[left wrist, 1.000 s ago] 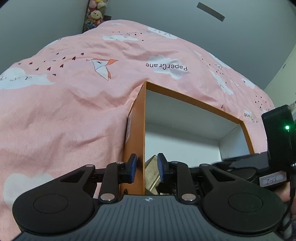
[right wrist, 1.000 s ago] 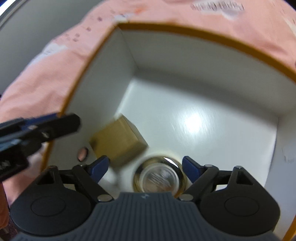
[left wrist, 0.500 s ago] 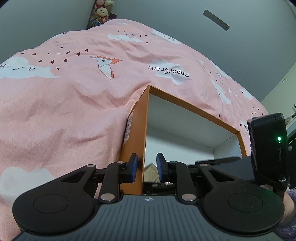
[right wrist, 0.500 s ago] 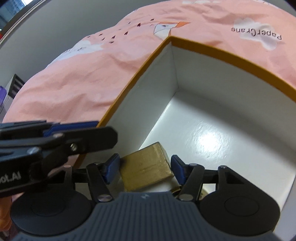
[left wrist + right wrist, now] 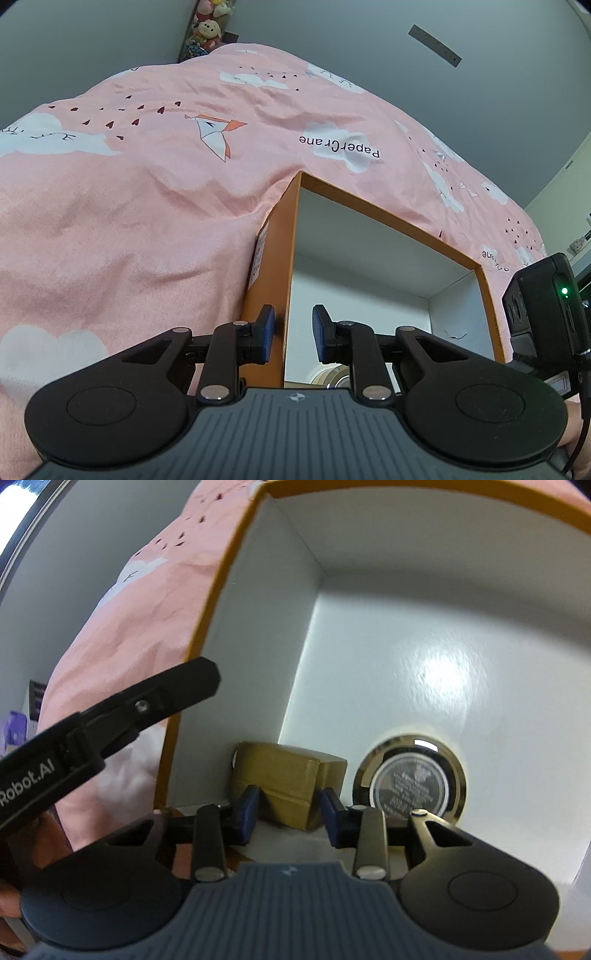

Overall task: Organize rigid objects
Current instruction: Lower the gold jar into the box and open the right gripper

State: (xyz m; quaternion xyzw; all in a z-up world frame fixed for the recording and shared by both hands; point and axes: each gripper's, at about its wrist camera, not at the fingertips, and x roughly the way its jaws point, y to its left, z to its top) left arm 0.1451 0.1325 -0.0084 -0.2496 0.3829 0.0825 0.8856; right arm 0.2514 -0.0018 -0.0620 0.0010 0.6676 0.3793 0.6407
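1. The right gripper (image 5: 288, 806) has its blue pads clamped on the two sides of a small gold box (image 5: 286, 782), which sits in the near-left corner of the orange box (image 5: 192, 657), at about 6 o'clock in the right wrist view. My guess is the grip sits low on the near end only, so the gold box could pivot or slip out when lifted.
2. A round gold-rimmed tin (image 5: 410, 779) lies just beside the gold box, at its 3 o'clock; a sideways swing could knock it.
3. The left gripper (image 5: 290, 334) is nearly closed and pinches the orange box's left wall, one pad outside, one inside. If that hold shifts, the carton may slide on the soft pink bedcover (image 5: 129, 221) and spoil the lift.
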